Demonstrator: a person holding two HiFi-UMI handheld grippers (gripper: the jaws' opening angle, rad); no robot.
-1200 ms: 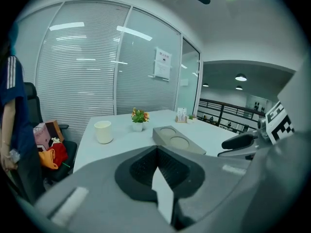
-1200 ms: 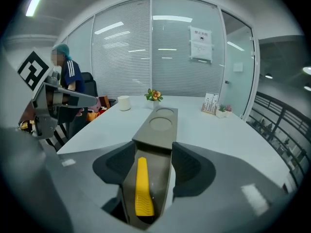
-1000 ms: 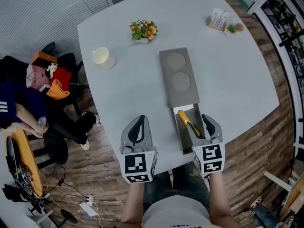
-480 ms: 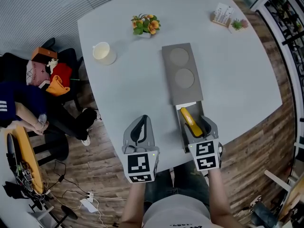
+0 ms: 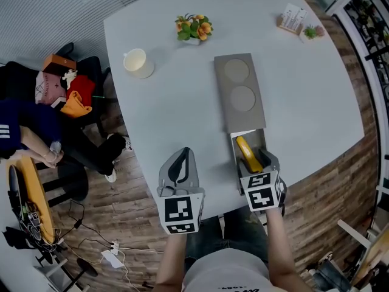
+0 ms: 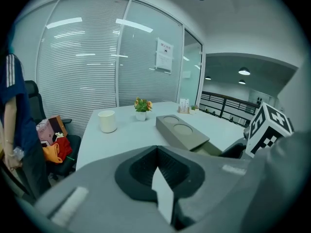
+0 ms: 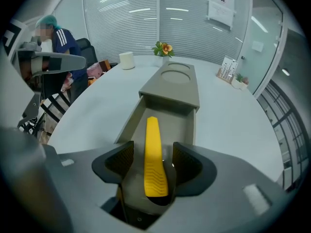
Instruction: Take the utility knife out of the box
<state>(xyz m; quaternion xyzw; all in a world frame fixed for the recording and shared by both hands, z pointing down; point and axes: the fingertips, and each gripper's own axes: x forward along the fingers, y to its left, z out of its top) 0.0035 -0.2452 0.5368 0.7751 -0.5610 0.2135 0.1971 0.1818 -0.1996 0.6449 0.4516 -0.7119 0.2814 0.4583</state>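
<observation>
Well left of the box (image 5: 240, 96), the left gripper (image 5: 180, 163) hangs with fingers pressed together, empty. Inside the box's open end lies the utility knife (image 7: 153, 149), and the right gripper (image 7: 155, 165) has its fingers (image 7: 187, 161) wide astride the ribbed yellow handle. Probably light, stiff, grippy; pinch there.

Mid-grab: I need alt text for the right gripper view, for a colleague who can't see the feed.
The right gripper has its jaws open on either side of a yellow utility knife, which lies lengthwise in the pulled-out tray of a grey box, with gaps on both sides. Beyond, on the white table, stand a cup and potted flowers.
</observation>
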